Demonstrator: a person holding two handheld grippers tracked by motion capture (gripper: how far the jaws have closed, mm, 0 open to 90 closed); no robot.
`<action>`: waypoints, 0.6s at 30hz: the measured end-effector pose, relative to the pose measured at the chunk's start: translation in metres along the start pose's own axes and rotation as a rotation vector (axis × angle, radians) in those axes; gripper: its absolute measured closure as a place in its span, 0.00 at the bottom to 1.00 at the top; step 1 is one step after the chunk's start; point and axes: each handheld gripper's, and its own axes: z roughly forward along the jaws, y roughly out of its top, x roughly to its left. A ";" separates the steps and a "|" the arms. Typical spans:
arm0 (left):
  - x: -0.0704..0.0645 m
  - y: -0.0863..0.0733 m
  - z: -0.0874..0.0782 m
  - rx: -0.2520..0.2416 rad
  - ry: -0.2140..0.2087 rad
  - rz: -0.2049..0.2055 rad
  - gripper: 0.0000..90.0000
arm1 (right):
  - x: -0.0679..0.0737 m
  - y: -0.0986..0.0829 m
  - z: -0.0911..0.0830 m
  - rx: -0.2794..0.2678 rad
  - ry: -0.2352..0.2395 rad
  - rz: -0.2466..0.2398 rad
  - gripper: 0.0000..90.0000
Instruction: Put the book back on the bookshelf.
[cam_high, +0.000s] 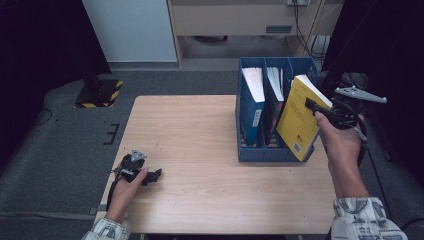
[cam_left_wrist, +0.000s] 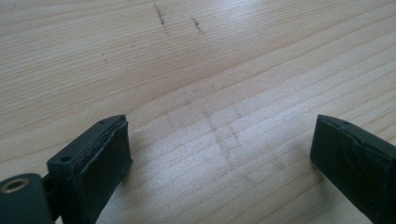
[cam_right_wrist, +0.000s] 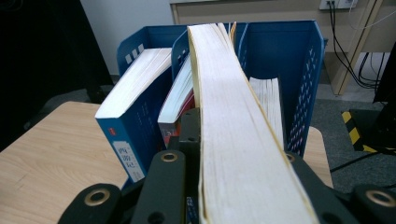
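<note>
A yellow book (cam_high: 297, 117) hangs tilted at the front right of a blue three-slot file holder (cam_high: 270, 152), its lower corner near the holder's front wall. My right gripper (cam_high: 312, 105) is shut on its upper edge; in the right gripper view the book's page edge (cam_right_wrist: 233, 130) runs up between the jaws. A blue book (cam_right_wrist: 135, 116) stands in the left slot, a red-and-white one (cam_right_wrist: 180, 102) in the middle slot, and another book's pages (cam_right_wrist: 268, 102) show in the right slot. My left gripper (cam_high: 155, 175) rests low on the table at the front left, open (cam_left_wrist: 219, 158) with bare wood between its jaws.
The wooden table (cam_high: 200, 150) has free room across its left and middle. A yellow-and-black striped base (cam_high: 100, 92) stands on the grey floor beyond the left corner. Cables (cam_high: 305, 30) hang at the back right, beside a dark curtain.
</note>
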 end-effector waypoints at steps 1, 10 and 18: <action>0.000 0.000 0.000 0.000 0.000 0.000 0.05 | 0.000 0.001 0.002 0.001 -0.002 -0.001 0.83; 0.000 0.000 0.000 0.000 -0.002 0.001 0.05 | 0.006 0.003 0.023 0.009 -0.016 0.014 0.83; 0.000 0.000 0.000 0.005 -0.003 0.008 0.05 | 0.007 0.007 0.039 0.017 -0.031 0.035 0.83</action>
